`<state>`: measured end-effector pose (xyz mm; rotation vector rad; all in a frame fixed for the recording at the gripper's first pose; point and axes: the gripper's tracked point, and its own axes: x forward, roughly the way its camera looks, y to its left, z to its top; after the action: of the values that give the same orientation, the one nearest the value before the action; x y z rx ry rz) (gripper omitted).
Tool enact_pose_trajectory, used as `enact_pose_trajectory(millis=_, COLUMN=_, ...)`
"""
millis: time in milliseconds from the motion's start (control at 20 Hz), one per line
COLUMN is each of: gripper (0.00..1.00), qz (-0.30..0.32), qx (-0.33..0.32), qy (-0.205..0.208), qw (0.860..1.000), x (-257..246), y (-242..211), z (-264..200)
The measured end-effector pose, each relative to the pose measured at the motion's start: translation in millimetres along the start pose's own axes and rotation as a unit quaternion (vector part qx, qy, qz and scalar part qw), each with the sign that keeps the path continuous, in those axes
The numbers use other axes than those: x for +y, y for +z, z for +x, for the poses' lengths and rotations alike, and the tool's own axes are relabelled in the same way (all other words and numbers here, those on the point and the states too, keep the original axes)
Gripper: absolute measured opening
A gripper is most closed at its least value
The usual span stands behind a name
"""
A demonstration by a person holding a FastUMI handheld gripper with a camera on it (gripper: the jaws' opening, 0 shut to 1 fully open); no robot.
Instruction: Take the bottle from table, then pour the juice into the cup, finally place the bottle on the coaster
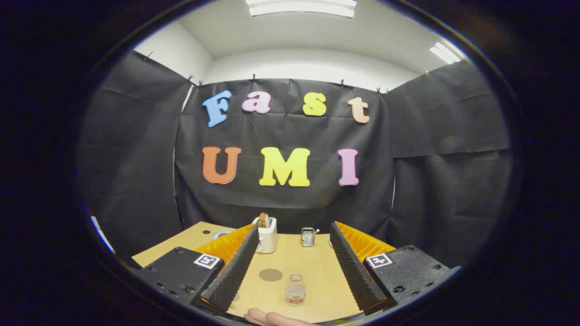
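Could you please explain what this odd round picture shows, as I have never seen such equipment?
A person carries a hand-held gripper; the camera rides on it and looks forward along its two jaws. They stand wide open and hold nothing. Between them, on the wooden table, stands a small clear bottle with a little reddish juice. Beside it lies a round grey coaster. Farther back stand a white toaster and a small metal container. Part of a hand shows nearest the camera.
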<state>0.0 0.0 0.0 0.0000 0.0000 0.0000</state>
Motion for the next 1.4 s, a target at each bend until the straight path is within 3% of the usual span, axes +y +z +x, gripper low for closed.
enact_pose_trajectory(millis=250, gripper=1.00, qz=0.016, qx=0.006, qy=0.010, qw=1.000, x=-8, y=-6, z=3)
enact_pose_trajectory(millis=900, gripper=1.00, qz=0.020, qx=0.021, qy=-0.012, qw=0.999, x=-51, y=-39, z=6)
enact_pose_trajectory(millis=1400, gripper=1.00, qz=0.030, qx=0.043, qy=0.017, qw=0.999, x=-19, y=-104, z=23)
